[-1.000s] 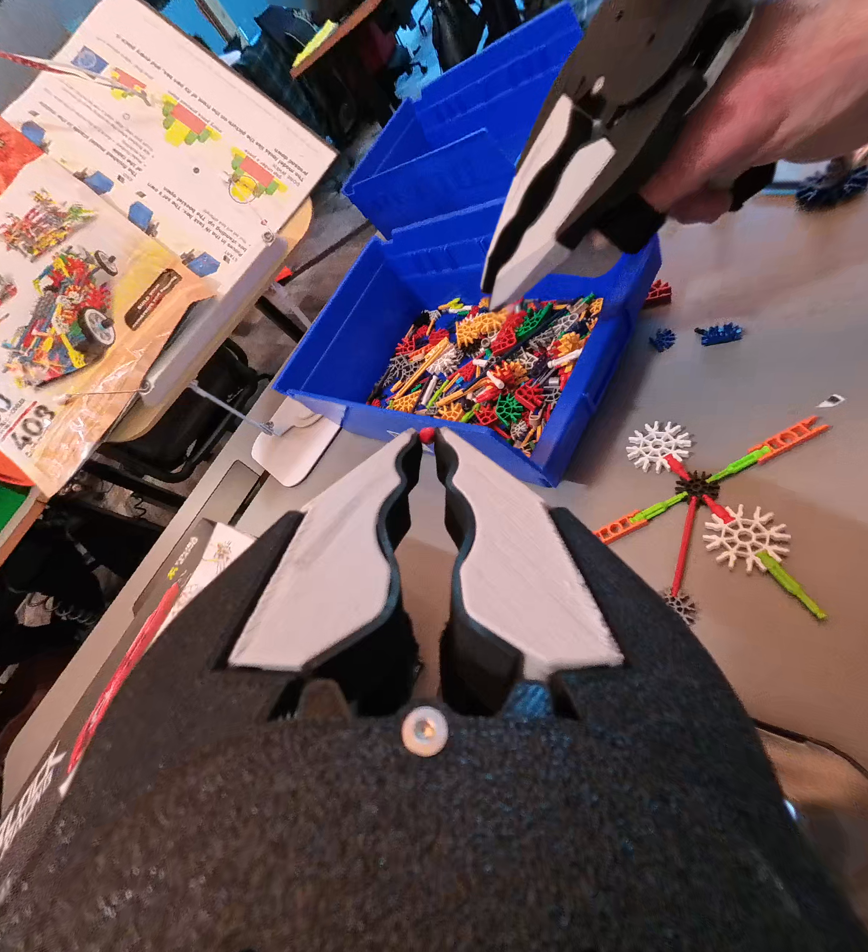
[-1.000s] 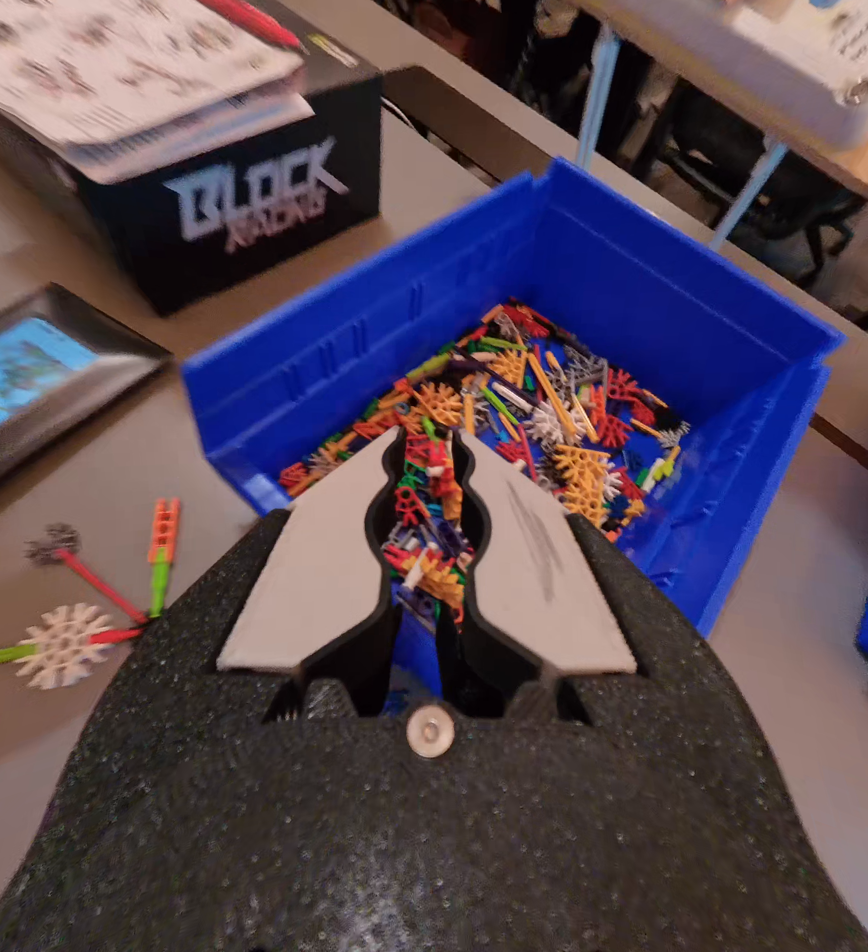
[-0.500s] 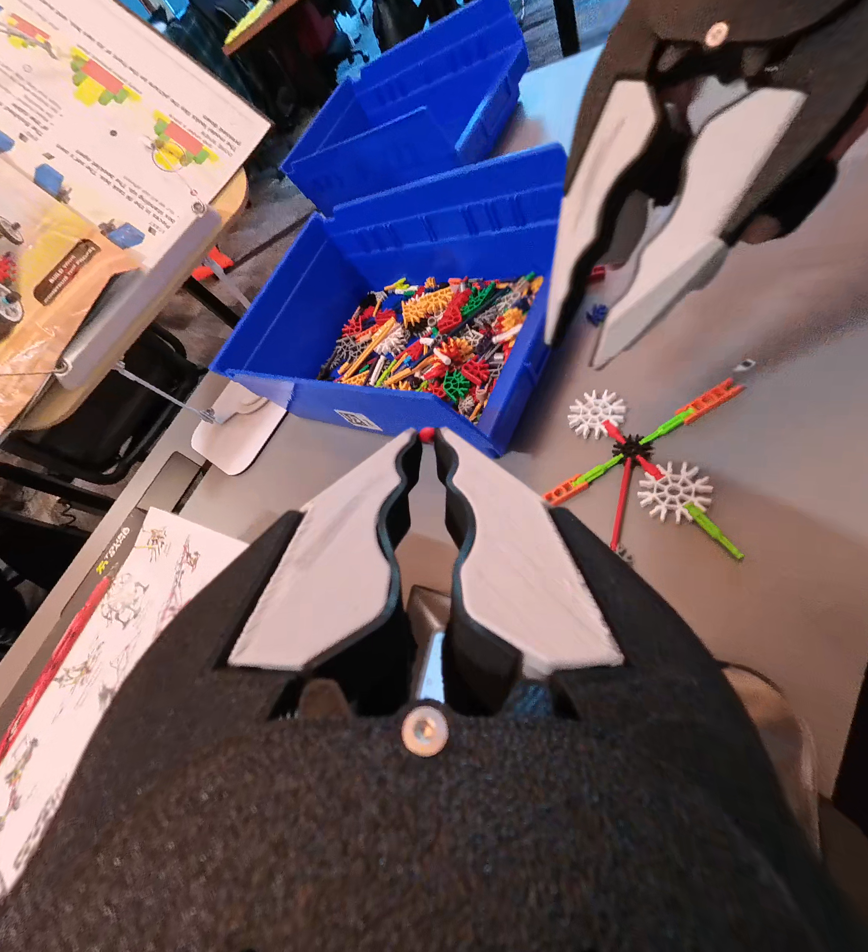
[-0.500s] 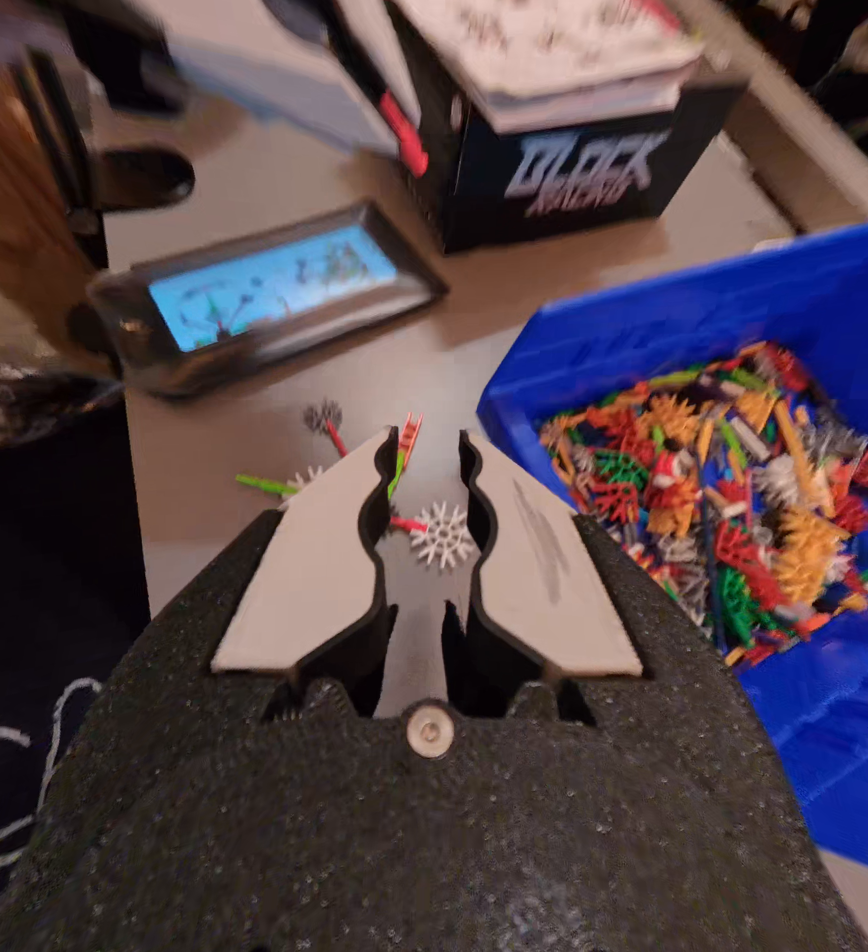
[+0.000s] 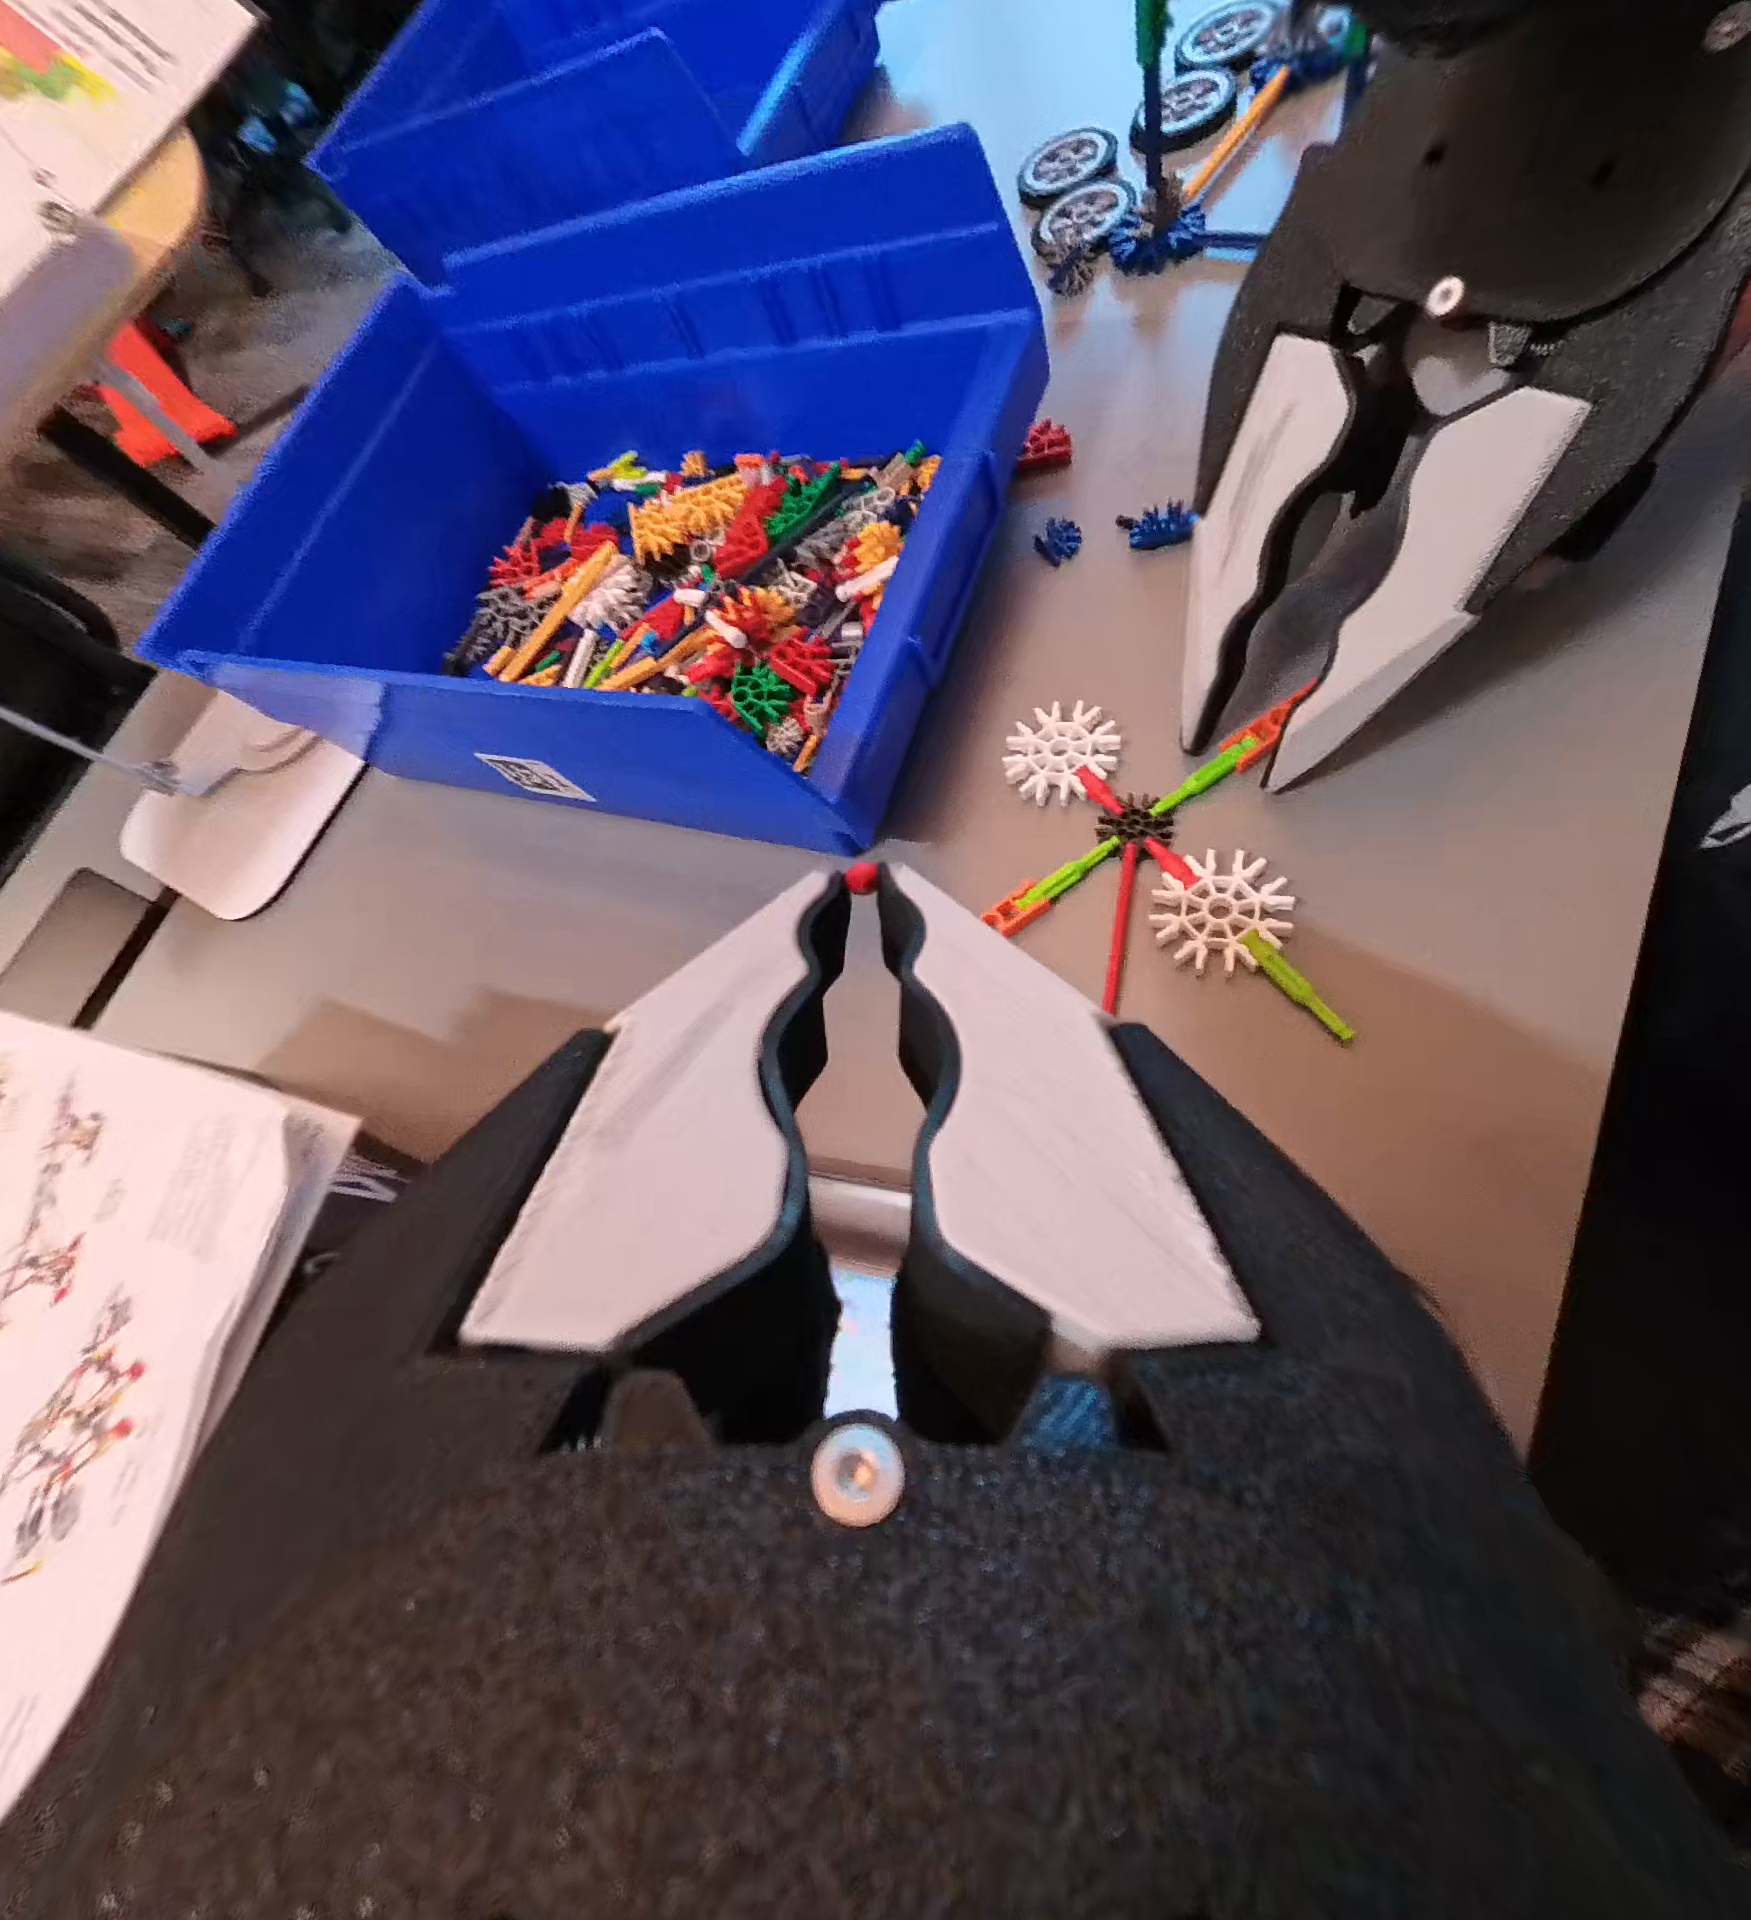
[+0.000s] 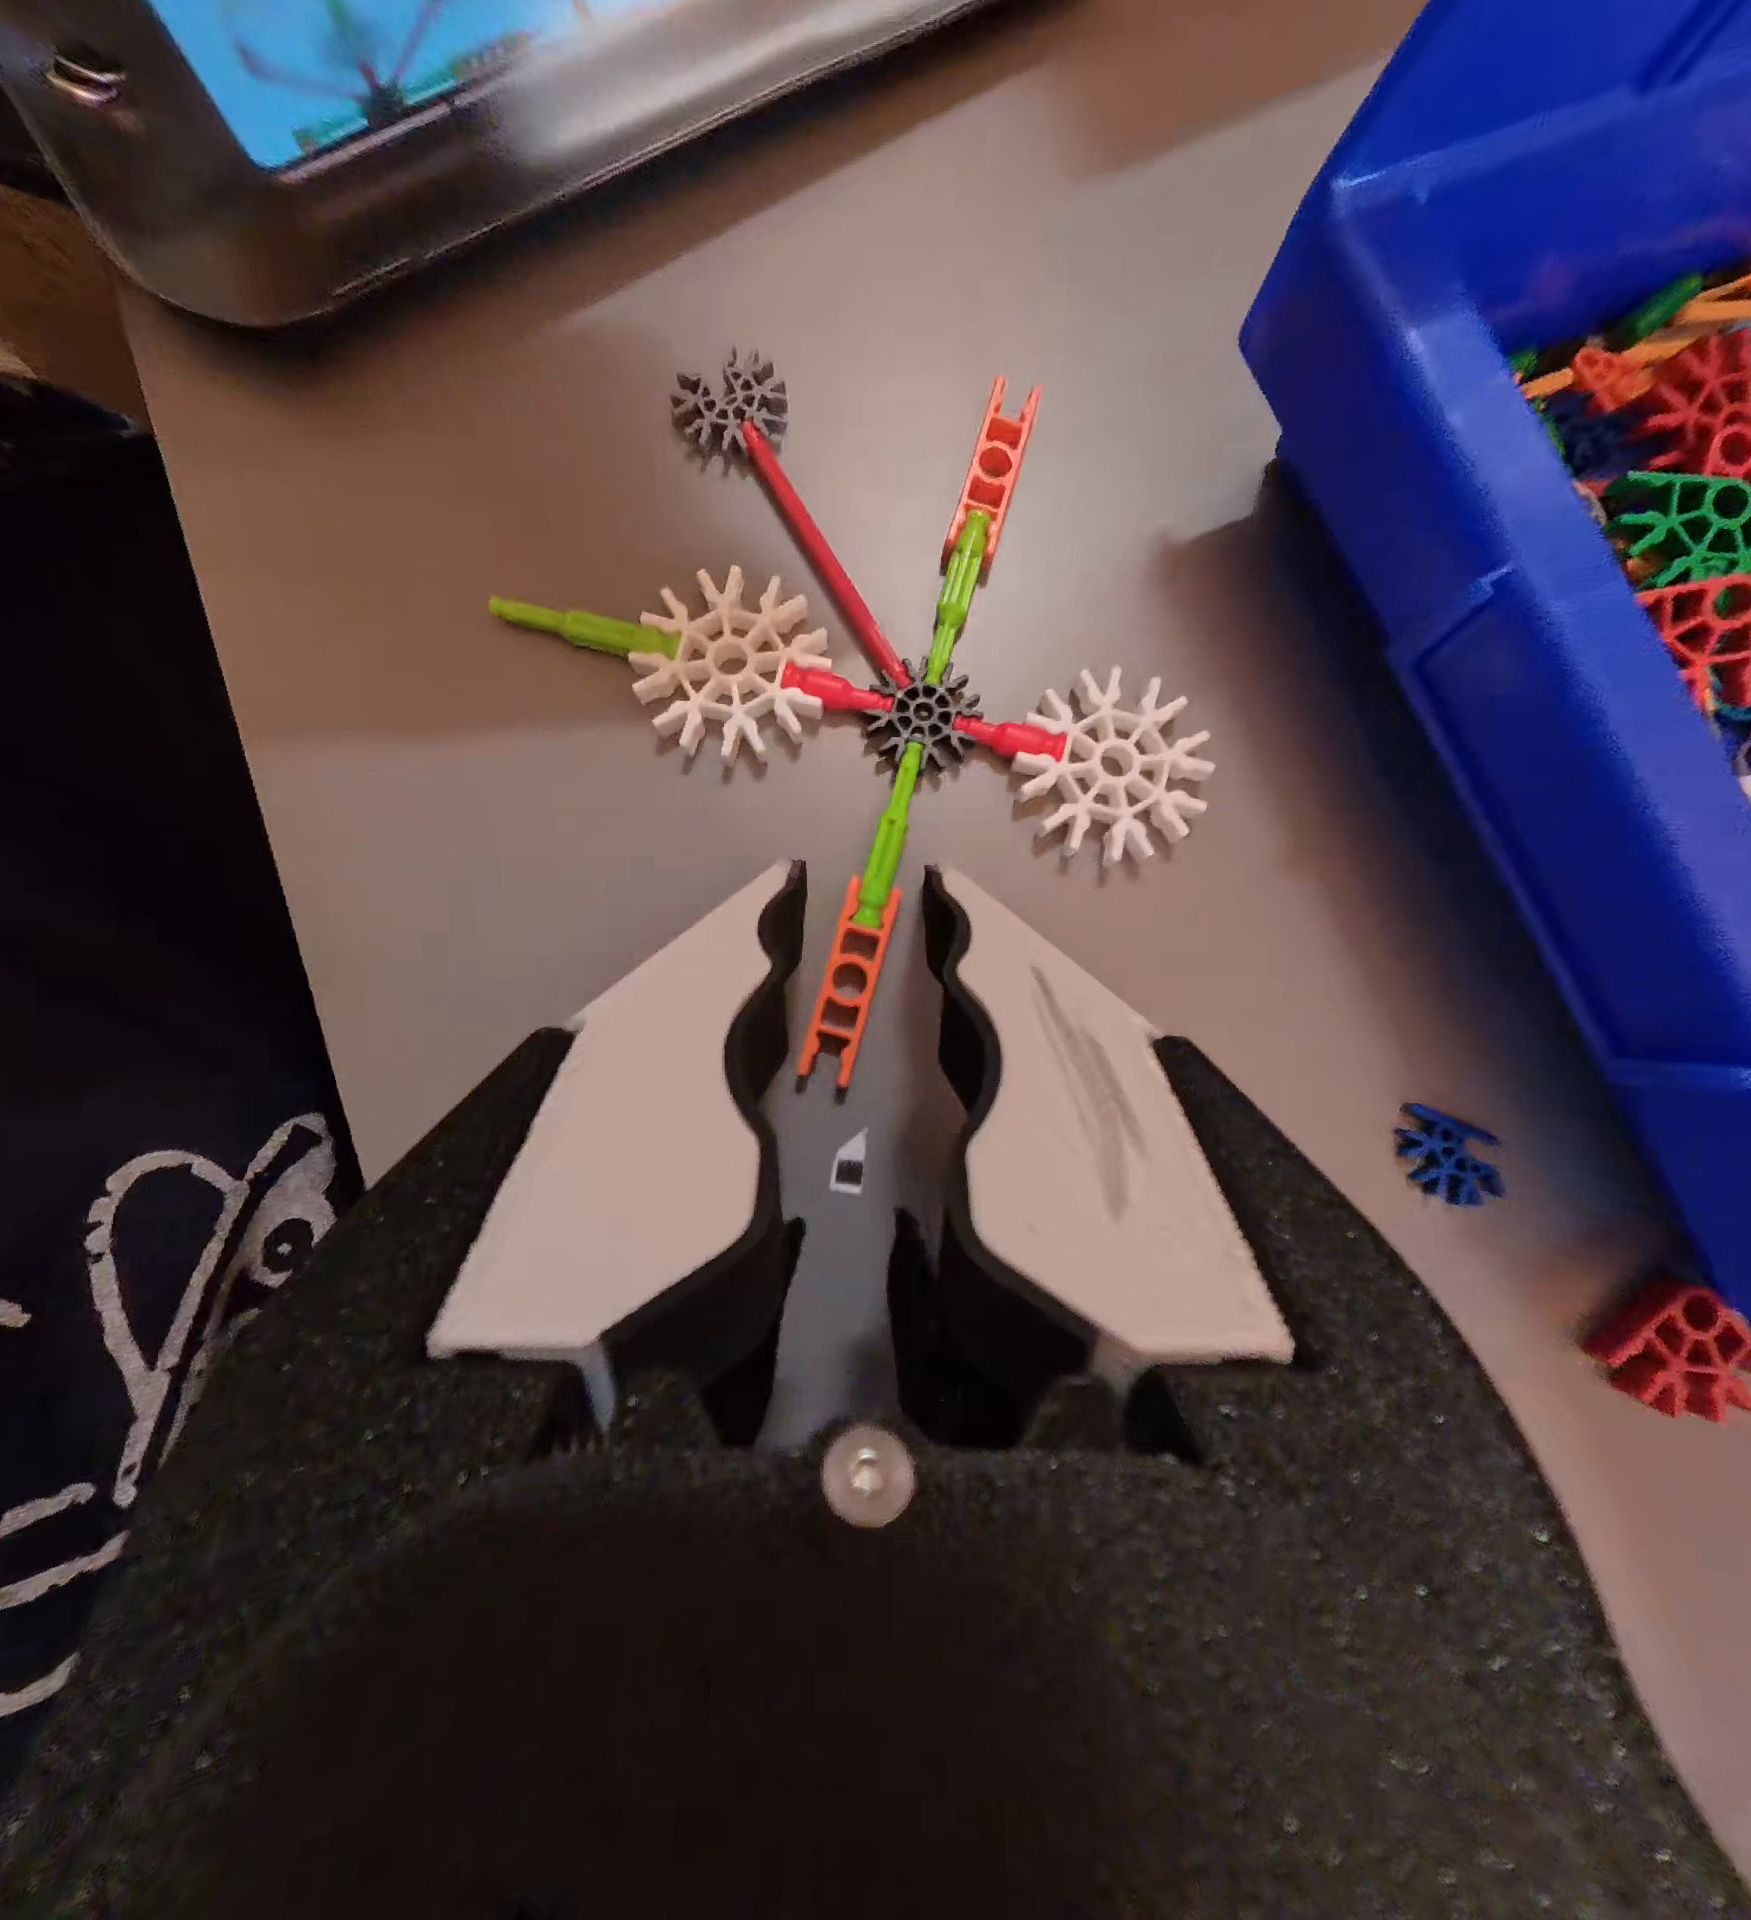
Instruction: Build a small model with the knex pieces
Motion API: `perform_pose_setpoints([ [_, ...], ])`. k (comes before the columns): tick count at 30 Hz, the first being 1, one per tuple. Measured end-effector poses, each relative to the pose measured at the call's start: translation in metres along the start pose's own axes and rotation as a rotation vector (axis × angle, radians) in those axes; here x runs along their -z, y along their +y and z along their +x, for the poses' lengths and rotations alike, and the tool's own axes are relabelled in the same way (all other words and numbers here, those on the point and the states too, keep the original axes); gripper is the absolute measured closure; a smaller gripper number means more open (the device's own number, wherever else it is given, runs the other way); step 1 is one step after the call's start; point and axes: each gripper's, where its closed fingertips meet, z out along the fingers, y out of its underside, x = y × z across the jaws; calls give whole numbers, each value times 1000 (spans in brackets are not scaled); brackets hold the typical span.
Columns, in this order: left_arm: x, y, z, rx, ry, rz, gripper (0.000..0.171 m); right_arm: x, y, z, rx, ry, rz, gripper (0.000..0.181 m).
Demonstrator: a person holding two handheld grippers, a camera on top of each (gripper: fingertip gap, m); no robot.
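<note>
Table (image 6: 1214, 436) lies bare beyond the right gripper (image 6: 863, 883), jaws parted astride an orange connector (image 6: 847, 977); the left gripper (image 5: 860, 883) pinches a red piece (image 5: 860, 878).

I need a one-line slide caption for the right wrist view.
Open right gripper straddles an orange connector of a flat rod-and-snowflake assembly beside the blue bin.

Blue bin (image 5: 351, 582) w/ mixed pcs, booklet (image 5: 71, 1299), tablet (image 6: 331, 156).

Soft warm indoor light, faint shadows on table (image 5: 1536, 935); wide-angle bending at edges; motion blur toward borders, centre sharp.
</note>
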Motion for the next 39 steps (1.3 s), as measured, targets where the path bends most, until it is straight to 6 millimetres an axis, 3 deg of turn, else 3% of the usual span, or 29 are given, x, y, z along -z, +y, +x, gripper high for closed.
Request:
perform_pose_setpoints([
  [10, -25, 17, 18, 77, 239, -66, 167, 10, 13, -3, 56, -3, -30, 171],
  [16, -38, 24, 49, 74, 419, -115, 167, 21, 24, -5, 47, -44, -44, 172],
  [20, -45, 29, 56, 56, 435, -110, 167, 27, 28, -4, 50, -77, -45, 171],
  [22, -46, 25, 57, 79, 449, -82, 167, 34, 15, 5, 59, -35, 4, 170],
  [25, -41, 8, 56, 145, 484, 24, 167, 43, -23, 9, 62, -7, 137, 165],
  [29, -36, -9, 49, 229, 486, 135, 167, 36, -71, 8, 66, -5, 313, 166],
  [33, -28, -19, 48, 289, 510, 212, 167, 21, -87, 7, 97, 7, 350, 168],
  [39, -25, -22, 46, 325, 506, 260, 168, 24, -98, 2, 91, -22, 384, 173],
])
